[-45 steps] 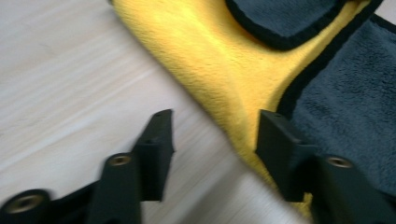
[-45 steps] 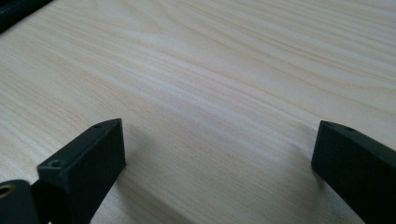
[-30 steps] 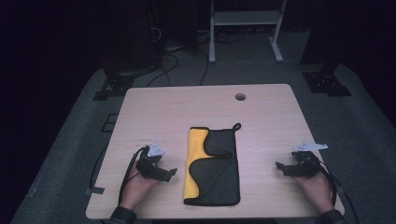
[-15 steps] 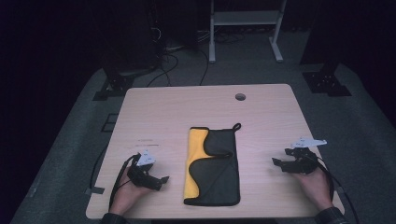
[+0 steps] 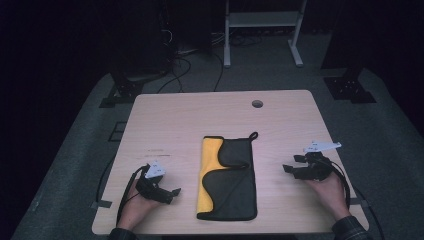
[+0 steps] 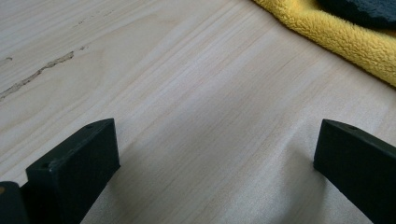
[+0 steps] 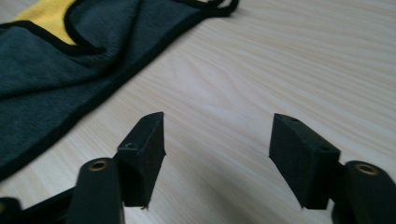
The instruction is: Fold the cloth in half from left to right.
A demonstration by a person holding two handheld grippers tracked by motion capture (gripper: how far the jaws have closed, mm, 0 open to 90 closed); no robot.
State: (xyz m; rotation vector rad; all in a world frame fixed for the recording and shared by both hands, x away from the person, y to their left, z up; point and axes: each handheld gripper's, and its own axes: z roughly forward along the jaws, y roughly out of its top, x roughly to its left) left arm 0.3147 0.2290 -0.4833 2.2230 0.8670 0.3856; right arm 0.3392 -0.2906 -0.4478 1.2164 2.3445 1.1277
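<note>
Pale wood grain covers the counter (image 5: pixel 190 120), which has a small round hole (image 5: pixel 257 103) near its far edge. At the middle of the counter lies a folded cloth (image 5: pixel 230 180), dark grey with black edging on top and yellow fleece showing along its left side, with a small black hanging loop (image 5: pixel 253 135) at its far right corner. The left tool (image 5: pixel 170 194) rests low on the counter near the cloth's left edge, held by the person's left hand (image 5: pixel 132 207); in the left gripper view its two black jaws stand wide apart over bare wood with nothing between them, and the yellow fleece (image 6: pixel 336 37) lies ahead toward the upper right. The right tool (image 5: pixel 292 165) sits to the right of the cloth, apart from it, held by the right hand (image 5: pixel 330 192); in the right gripper view its jaws are likewise spread wide and empty above the wood, with the grey side of the cloth (image 7: pixel 60 79) ahead to the left. Cables (image 5: pixel 170 70) and a white metal stand (image 5: pixel 262 30) occupy the dark floor beyond.
</note>
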